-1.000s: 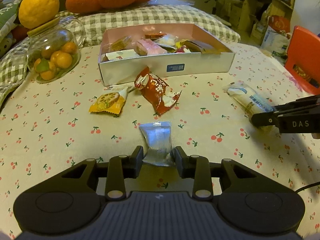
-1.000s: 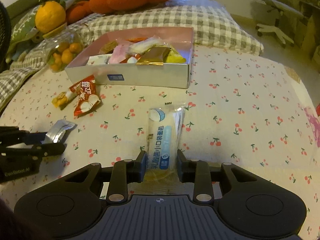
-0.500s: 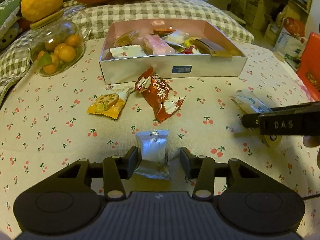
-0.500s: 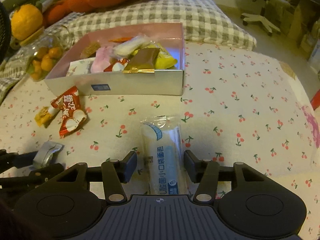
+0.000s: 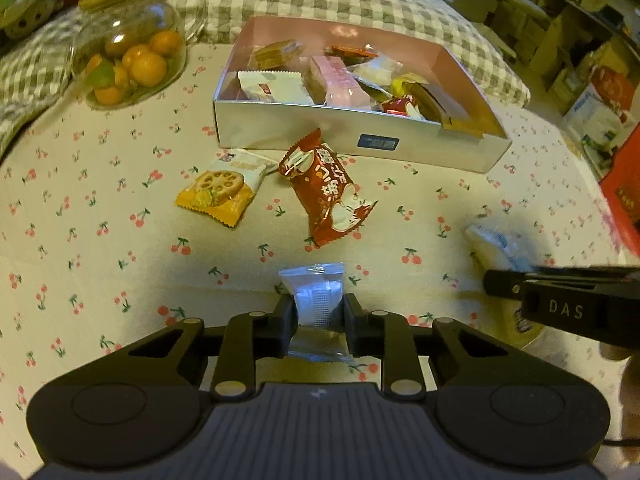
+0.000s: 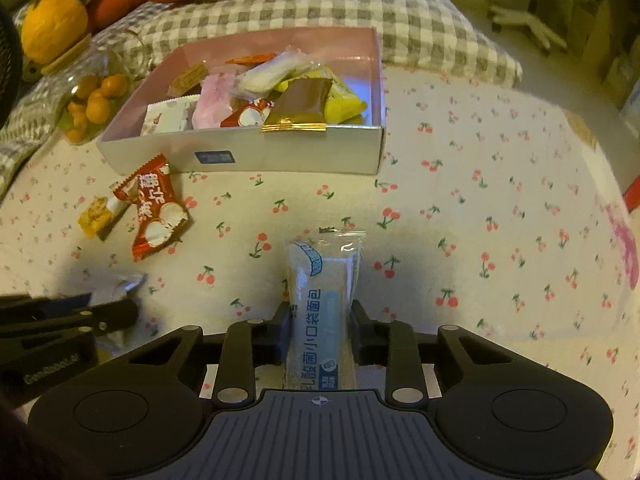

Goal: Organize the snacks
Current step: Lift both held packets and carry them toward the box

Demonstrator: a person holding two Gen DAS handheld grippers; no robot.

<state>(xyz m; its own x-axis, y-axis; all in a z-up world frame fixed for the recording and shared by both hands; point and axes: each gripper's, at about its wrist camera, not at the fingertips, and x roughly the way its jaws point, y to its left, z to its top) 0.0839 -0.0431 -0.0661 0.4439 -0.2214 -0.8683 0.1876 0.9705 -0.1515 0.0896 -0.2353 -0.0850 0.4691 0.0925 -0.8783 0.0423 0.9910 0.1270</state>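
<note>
A small silver snack packet (image 5: pixel 314 288) lies on the cherry-print cloth, and my left gripper (image 5: pixel 316 312) is shut on its near half. My right gripper (image 6: pixel 320 320) is closing; its pads press both sides of a long white bread packet (image 6: pixel 324 276) with blue print. Beyond them stands an open silver box (image 5: pixel 320 128) with pink inner walls, holding several wrapped snacks. A red packet (image 5: pixel 324 196) and a yellow cracker packet (image 5: pixel 218 194) lie loose in front of the box. The right gripper's fingers (image 5: pixel 504 282) show at the right edge of the left wrist view.
A glass jar of small oranges (image 5: pixel 128 64) lies left of the box. A grey checked cushion (image 5: pixel 360 4) runs behind the box. Something red (image 5: pixel 624 200) stands beyond the cloth's right edge. Bare cloth (image 6: pixel 500 208) stretches right of the box.
Both grippers spread their jaws around their packets half a second ago and have since closed on them. Both views have moved slightly closer to the box.
</note>
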